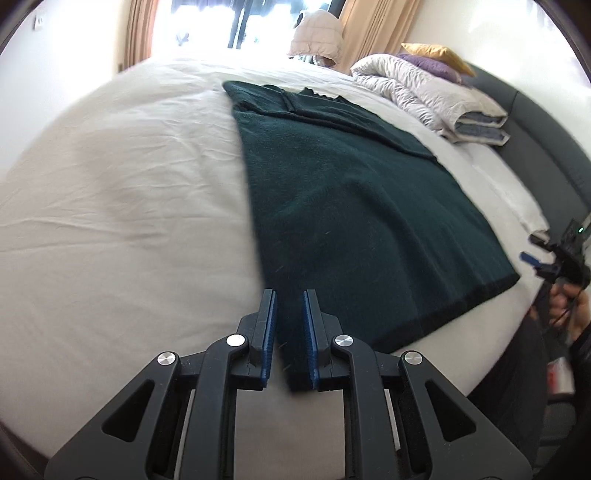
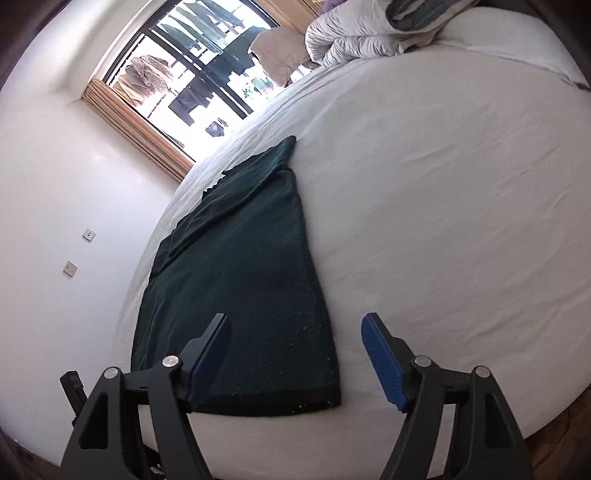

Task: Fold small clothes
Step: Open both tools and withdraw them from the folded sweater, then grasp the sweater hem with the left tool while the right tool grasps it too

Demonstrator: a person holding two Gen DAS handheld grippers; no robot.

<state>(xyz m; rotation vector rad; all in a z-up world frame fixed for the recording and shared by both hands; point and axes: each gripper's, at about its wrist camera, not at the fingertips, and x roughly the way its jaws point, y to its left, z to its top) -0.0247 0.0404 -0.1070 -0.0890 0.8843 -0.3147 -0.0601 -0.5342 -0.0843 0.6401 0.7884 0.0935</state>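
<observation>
Lying flat: a dark green sweater spread on the white sheet of the bed, its dark hem near the bed's near edge, its neck toward the far edge by the window.
Sweater shape: a sleeve is folded across the upper body; the long sides run straight; in the right wrist view the hem's right corner lies flat on the sheet.
Left gripper: its fingers stand nearly closed, only a narrow gap between the blue pads; dark green cloth shows in that gap at the sweater's near left corner, but the pads do not clearly press on it, so I cannot tell whether it is held.
Right gripper: fingers spread wide, nothing between the pads; they hover over the hem end of the sweater, near the bed's near edge, the left finger over the cloth and the right one over bare sheet.
Right gripper seen from the left wrist view: at the bed's right edge, held in a person's hand, well apart from the sweater's hem corner.
Far right corner of the bed: a folded pale quilt with a purple cushion and a yellow cushion behind it.
Beyond the far edge: a bright window with tan curtains.
</observation>
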